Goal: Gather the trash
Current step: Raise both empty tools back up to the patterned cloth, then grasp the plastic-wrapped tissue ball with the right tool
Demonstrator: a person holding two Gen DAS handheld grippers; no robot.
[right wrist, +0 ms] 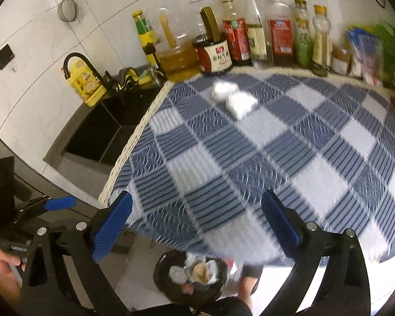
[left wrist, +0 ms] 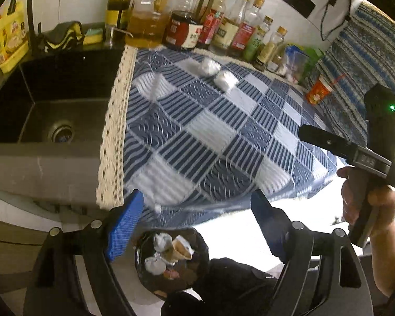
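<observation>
Two crumpled white paper wads (left wrist: 217, 72) (right wrist: 234, 97) lie side by side on the blue-and-white checked cloth (left wrist: 210, 137) (right wrist: 276, 158), near the bottles at the back. Below the counter's front edge stands a black-lined trash bin (left wrist: 197, 247) (right wrist: 160, 276) holding white wads and a brownish paper cup. My left gripper (left wrist: 197, 226) hangs open above the bin with nothing between its blue pads. My right gripper (right wrist: 197, 226) is open too, over the cloth's front edge, its pads bare. The right gripper's body also shows in the left wrist view, held in a hand (left wrist: 368, 205).
A dark sink (left wrist: 55, 100) (right wrist: 97, 134) with a black tap lies left of the cloth. Several oil and sauce bottles (left wrist: 187, 23) (right wrist: 237, 42) line the back wall. An orange cup (left wrist: 319, 89) and packets stand at the far right.
</observation>
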